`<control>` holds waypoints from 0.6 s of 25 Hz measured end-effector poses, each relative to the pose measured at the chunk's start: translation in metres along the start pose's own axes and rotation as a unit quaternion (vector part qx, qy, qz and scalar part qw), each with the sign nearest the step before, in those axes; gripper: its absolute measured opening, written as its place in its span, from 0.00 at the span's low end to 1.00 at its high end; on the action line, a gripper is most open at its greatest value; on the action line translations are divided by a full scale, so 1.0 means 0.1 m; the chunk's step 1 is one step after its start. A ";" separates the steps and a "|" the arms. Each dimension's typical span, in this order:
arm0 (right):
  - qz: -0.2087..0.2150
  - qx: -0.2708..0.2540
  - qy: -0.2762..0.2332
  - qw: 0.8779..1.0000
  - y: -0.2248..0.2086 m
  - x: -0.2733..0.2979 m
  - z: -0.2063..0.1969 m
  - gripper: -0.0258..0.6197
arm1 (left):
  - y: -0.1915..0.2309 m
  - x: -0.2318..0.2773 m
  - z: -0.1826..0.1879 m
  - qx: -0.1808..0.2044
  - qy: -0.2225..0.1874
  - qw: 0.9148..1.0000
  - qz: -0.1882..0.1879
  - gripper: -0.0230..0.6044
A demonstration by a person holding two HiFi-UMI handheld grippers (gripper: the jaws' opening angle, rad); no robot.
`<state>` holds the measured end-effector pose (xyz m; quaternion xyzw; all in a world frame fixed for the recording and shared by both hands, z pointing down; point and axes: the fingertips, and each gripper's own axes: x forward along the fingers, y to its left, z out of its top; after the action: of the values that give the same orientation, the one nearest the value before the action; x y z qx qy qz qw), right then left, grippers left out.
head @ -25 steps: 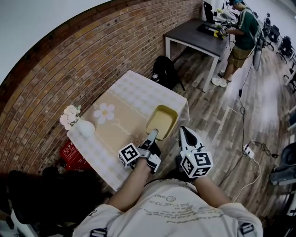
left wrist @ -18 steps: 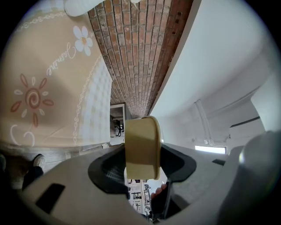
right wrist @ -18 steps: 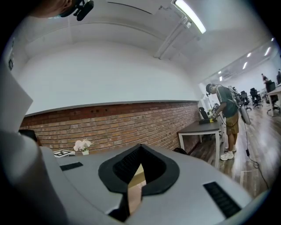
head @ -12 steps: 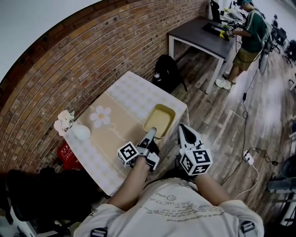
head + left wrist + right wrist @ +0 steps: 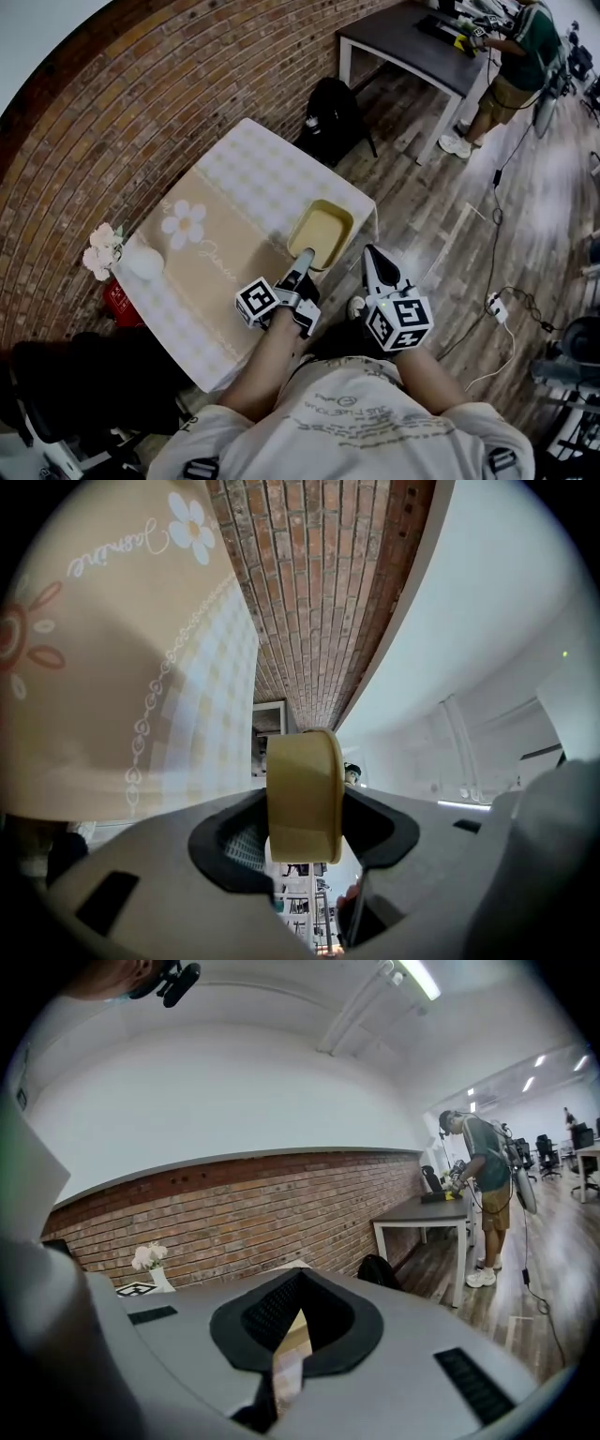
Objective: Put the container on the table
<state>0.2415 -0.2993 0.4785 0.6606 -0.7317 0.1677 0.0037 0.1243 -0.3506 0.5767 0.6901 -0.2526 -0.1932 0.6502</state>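
Observation:
A shallow yellow container (image 5: 321, 231) sits level over the right front corner of the table (image 5: 225, 216), which wears a beige checked cloth with a daisy print. Whether the container rests on the cloth I cannot tell. My left gripper (image 5: 304, 258) is shut on its near rim. In the left gripper view that yellow rim (image 5: 302, 794) stands between the dark pads of the left gripper (image 5: 302, 810), with the cloth (image 5: 112, 667) off to the left. My right gripper (image 5: 373, 255) hangs beside the table's edge, over the floor, shut and holding nothing. The right gripper view shows the right gripper (image 5: 286, 1354) with its jaws together.
A white vase with flowers (image 5: 141, 262) stands at the table's left end, and a red box (image 5: 120, 302) lies below it. A black backpack (image 5: 330, 112) leans by the brick wall. A person (image 5: 516, 66) works at a dark table (image 5: 412, 42). Cables and a power strip (image 5: 494, 302) lie on the floor.
Both grippers have moved forward and slightly down. The container went with the left gripper, a little further in over the table's corner.

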 end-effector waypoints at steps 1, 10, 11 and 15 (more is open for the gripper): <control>0.001 0.001 0.005 1.000 -0.05 0.05 -0.02 0.04 | 0.04 0.06 0.01 -0.002 -0.001 1.000 0.004 0.40; 0.026 0.004 0.042 0.999 -0.42 0.53 -0.09 0.04 | 0.37 0.63 0.07 -0.010 -0.005 0.999 0.030 0.40; 0.030 0.004 0.045 0.999 -0.47 0.58 -0.09 0.04 | 0.41 0.69 0.09 -0.010 -0.009 0.999 0.034 0.40; 0.043 0.004 0.055 0.998 -0.69 0.78 -0.05 0.04 | 0.53 0.90 0.16 -0.016 -0.027 0.998 0.047 0.40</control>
<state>0.2968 -0.3782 0.5173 0.6185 -0.7575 0.2063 0.0338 0.1813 -0.4189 0.6332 0.6612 -0.2994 -0.1853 0.6624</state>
